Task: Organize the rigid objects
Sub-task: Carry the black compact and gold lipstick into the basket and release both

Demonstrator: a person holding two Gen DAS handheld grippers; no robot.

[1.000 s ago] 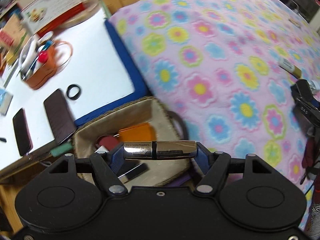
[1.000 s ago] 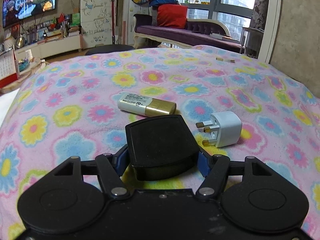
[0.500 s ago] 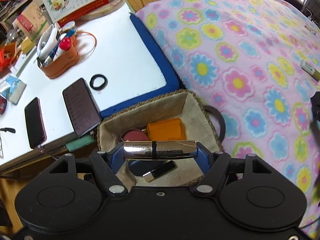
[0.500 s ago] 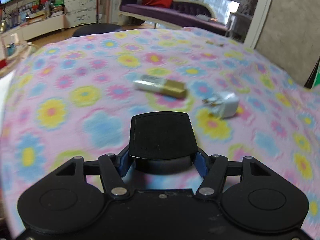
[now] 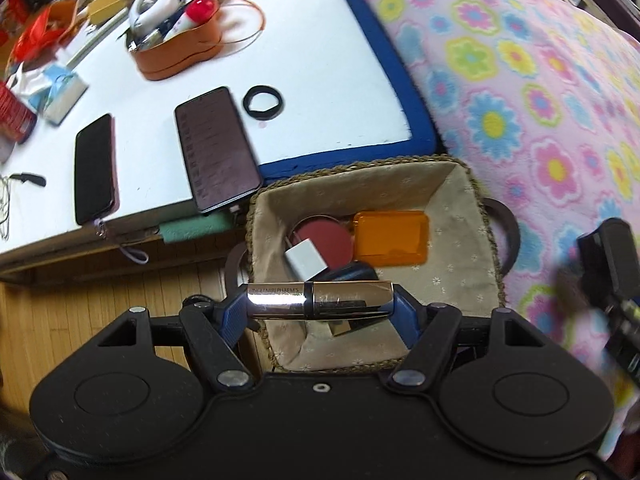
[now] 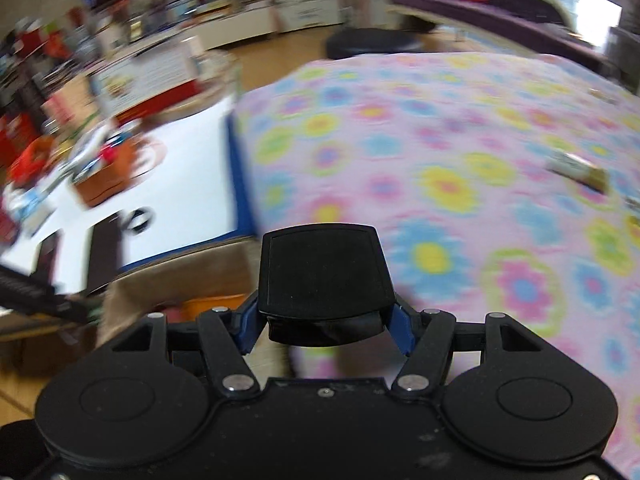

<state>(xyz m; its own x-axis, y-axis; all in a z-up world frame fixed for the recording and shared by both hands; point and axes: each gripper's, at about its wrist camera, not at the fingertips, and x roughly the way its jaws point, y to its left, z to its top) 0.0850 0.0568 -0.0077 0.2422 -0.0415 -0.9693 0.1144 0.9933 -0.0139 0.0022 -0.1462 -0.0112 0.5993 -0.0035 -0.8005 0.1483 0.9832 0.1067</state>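
My left gripper (image 5: 320, 306) is shut on a silver tube (image 5: 320, 300), held crosswise above a woven basket (image 5: 460, 172). The basket holds an orange case (image 5: 390, 238), a dark red round compact (image 5: 320, 236), a white adapter (image 5: 306, 260) and a dark item. My right gripper (image 6: 324, 320) is shut on a black box (image 6: 322, 268) over the flowered blanket (image 6: 440, 152), near the basket (image 6: 180, 276). It also shows blurred at the right of the left wrist view (image 5: 608, 260). A white and gold tube (image 6: 578, 168) lies on the blanket.
A white board with a blue edge (image 5: 312, 52) lies beside the blanket, bearing two phones (image 5: 216, 148), a black ring (image 5: 263, 102) and an orange organizer (image 5: 180, 52). Wooden floor (image 5: 100, 292) lies below it. The right wrist view is motion-blurred.
The left gripper has come over the basket with the silver tube. The right gripper has swung left with the black box, from the middle of the blanket towards the basket.
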